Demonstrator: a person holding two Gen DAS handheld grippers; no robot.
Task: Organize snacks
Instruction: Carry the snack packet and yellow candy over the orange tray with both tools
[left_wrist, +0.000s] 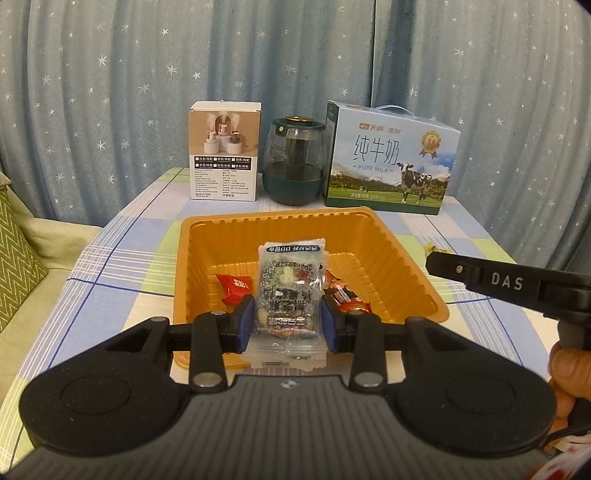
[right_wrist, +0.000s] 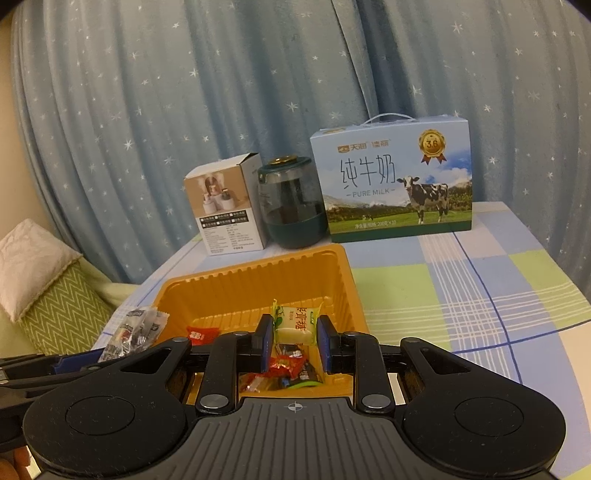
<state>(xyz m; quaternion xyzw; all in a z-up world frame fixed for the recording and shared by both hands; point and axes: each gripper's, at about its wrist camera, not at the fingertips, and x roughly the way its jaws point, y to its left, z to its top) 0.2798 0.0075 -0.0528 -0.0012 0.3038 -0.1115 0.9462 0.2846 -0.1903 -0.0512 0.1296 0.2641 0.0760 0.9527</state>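
Note:
An orange plastic tray (left_wrist: 369, 243) sits on the checked tablecloth, with red-wrapped candies (left_wrist: 236, 290) on its floor. My left gripper (left_wrist: 288, 321) is shut on a clear snack packet (left_wrist: 290, 291) with dark print, held over the tray's near side. In the right wrist view my right gripper (right_wrist: 294, 341) is shut on a small yellow-and-green wrapped candy (right_wrist: 295, 325), above the orange tray (right_wrist: 236, 286) where more red candies (right_wrist: 284, 369) lie. The same clear packet (right_wrist: 133, 332) shows at the left of that view. The right gripper's finger (left_wrist: 491, 278) reaches in from the right.
At the back of the table stand a humidifier box (left_wrist: 223, 153), a dark green jar (left_wrist: 293, 164) and a blue milk carton box (left_wrist: 391, 158). A starry blue curtain hangs behind. A sofa with a green zigzag cushion (left_wrist: 18, 254) lies left of the table.

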